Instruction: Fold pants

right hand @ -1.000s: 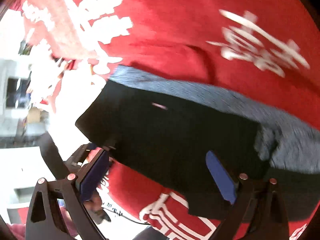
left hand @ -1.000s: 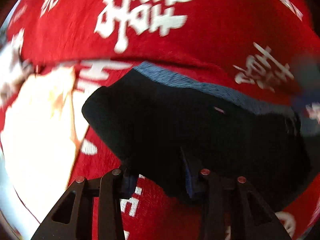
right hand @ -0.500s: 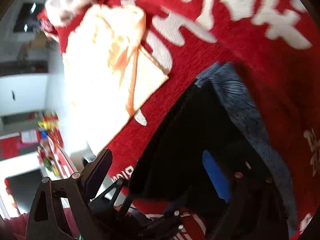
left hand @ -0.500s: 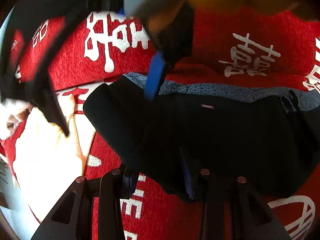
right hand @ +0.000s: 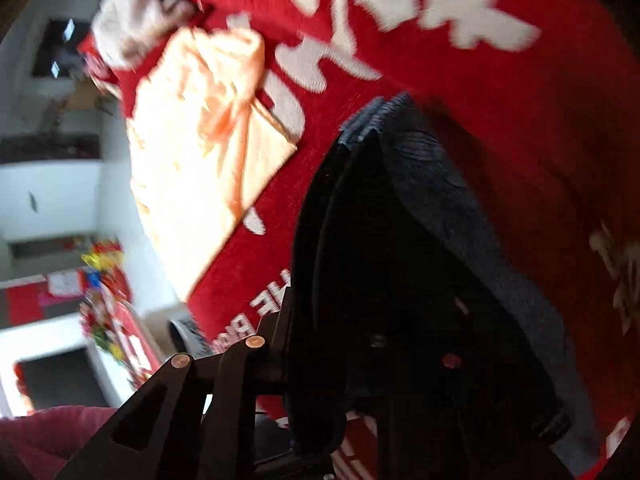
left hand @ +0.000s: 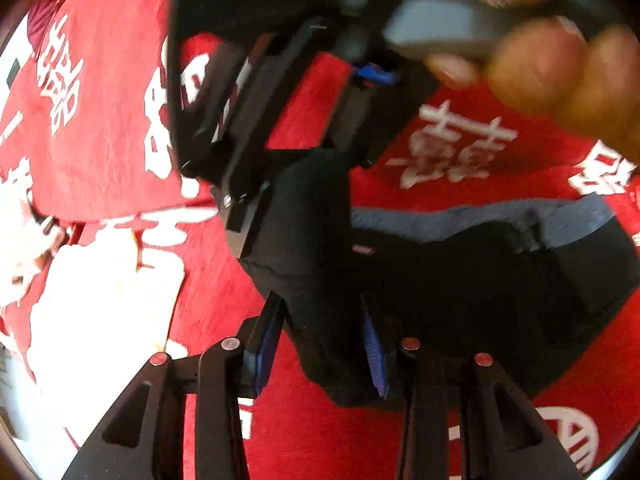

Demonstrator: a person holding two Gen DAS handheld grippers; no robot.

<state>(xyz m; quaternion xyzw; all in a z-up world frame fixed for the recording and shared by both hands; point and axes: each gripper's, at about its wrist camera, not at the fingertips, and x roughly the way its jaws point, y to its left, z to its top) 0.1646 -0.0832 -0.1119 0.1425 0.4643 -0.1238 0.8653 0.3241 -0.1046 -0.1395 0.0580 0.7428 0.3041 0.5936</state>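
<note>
Black pants [left hand: 460, 280] with a grey waistband [left hand: 480, 216] lie on a red blanket [left hand: 100, 140] printed with white characters. My left gripper [left hand: 320, 350] is shut on the pants' near edge, dark cloth bunched between its blue pads [left hand: 266, 344]. My right gripper [left hand: 308, 168], held by a hand [left hand: 540, 60], comes in from above at the pants' left end. In the right wrist view its jaws are closing, and black pants fabric [right hand: 380, 260] fills the right gripper [right hand: 352, 360] and hides one finger.
A cream and orange folded cloth [right hand: 200, 152] lies on the blanket left of the pants, also seen as the cream cloth [left hand: 100, 300]. A pinkish cloth [right hand: 132, 20] sits beyond it. The blanket's edge and a room with white furniture [right hand: 48, 200] lie further left.
The right gripper swung across to the pants' left end and closed its wide jaws on the fabric. The left gripper rose a little with the pants' edge still held.
</note>
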